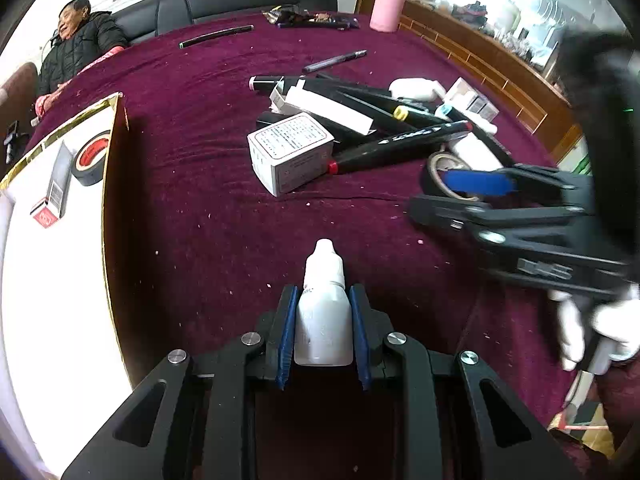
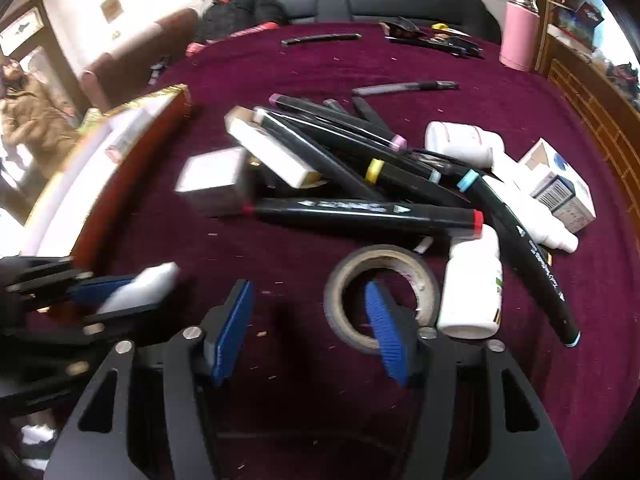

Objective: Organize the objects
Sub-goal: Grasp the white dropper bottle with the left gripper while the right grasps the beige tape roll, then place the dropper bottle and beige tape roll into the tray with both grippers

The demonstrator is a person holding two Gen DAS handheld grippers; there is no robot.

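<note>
My left gripper is shut on a small white dropper bottle, held above the purple tablecloth; it shows blurred in the right wrist view. My right gripper is open, its right finger inside the hole of a tape roll lying flat. It also shows in the left wrist view. A pile of black markers, white boxes and white bottles lies just beyond. A white gold-edged box on the left holds a black tape roll and a small carton.
A pink flask stands at the far table edge, near a loose pen and a dark stick. A person sits on a black sofa behind the table. A wooden rail runs along the right.
</note>
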